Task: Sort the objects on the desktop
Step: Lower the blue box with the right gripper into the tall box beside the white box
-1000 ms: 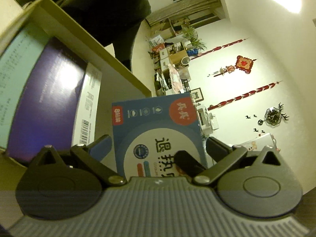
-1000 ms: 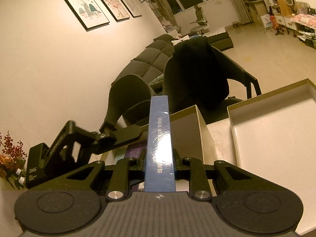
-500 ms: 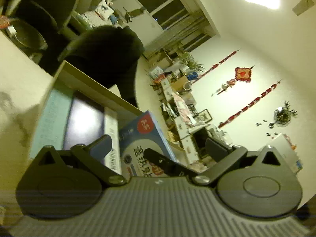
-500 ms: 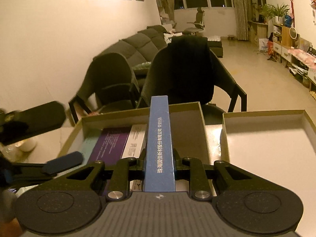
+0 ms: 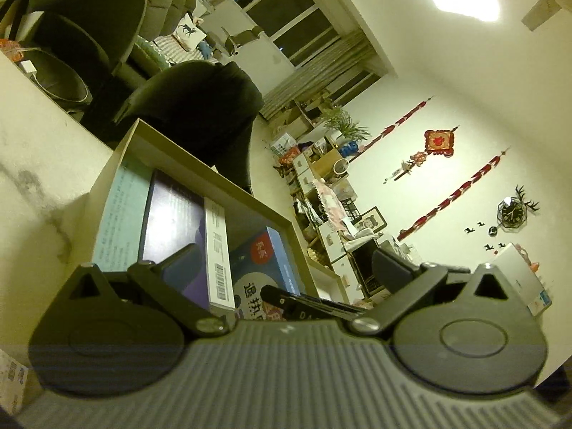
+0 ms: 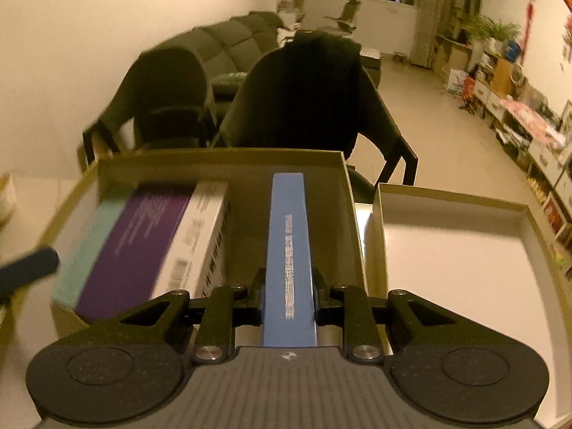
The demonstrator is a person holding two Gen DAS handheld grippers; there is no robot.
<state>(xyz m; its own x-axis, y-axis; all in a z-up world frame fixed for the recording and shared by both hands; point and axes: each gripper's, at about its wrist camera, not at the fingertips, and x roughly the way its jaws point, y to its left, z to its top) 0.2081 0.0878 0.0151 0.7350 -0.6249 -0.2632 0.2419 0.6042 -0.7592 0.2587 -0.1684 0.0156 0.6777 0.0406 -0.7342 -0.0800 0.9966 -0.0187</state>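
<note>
My right gripper (image 6: 289,296) is shut on a thin blue box (image 6: 289,243), held on edge with its narrow printed side up. The box hangs inside the right half of an open cardboard tray (image 6: 214,155). A purple box (image 6: 139,236) with a teal side and a white barcode side lies in the tray's left half. In the left wrist view my left gripper (image 5: 282,255) stands open and holds nothing, low at the tray's (image 5: 200,171) near end. Beyond it stand the blue box's face (image 5: 264,261) with a red disc and the purple box (image 5: 171,221).
A second, white-lined tray (image 6: 454,250) with nothing in it lies right of the first. Two dark chairs (image 6: 304,93) stand behind the table's far edge. One blue-padded finger of the left gripper (image 6: 28,268) juts in at the left edge of the right wrist view.
The right gripper tipped down and carried the blue box into the cardboard tray. The left gripper drew back and rolled, so the blue box no longer sits between its fingers.
</note>
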